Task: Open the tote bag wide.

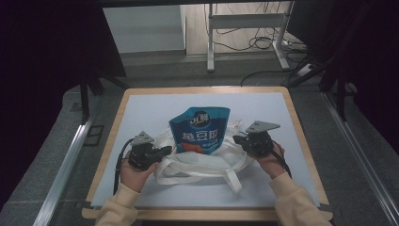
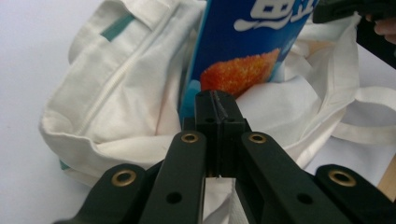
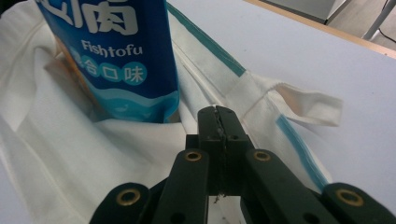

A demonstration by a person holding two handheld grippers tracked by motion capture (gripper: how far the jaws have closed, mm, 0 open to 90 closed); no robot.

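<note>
The bag (image 2: 116, 93) is soft, matt off-white cloth with stitched seams and teal trim. The pouch (image 1: 201, 129) inside it looks like glossy printed plastic film, smooth and blue. Each gripper's fingers (image 3: 219, 135) are matt black, probably plastic, with brass-coloured rivets. The table (image 1: 141, 106) has a smooth matt pale top and a wood-look edge.

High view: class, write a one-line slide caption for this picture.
Two hand-held grippers, left gripper and right gripper, flank a blue snack pouch standing in a white tote bag.
</note>
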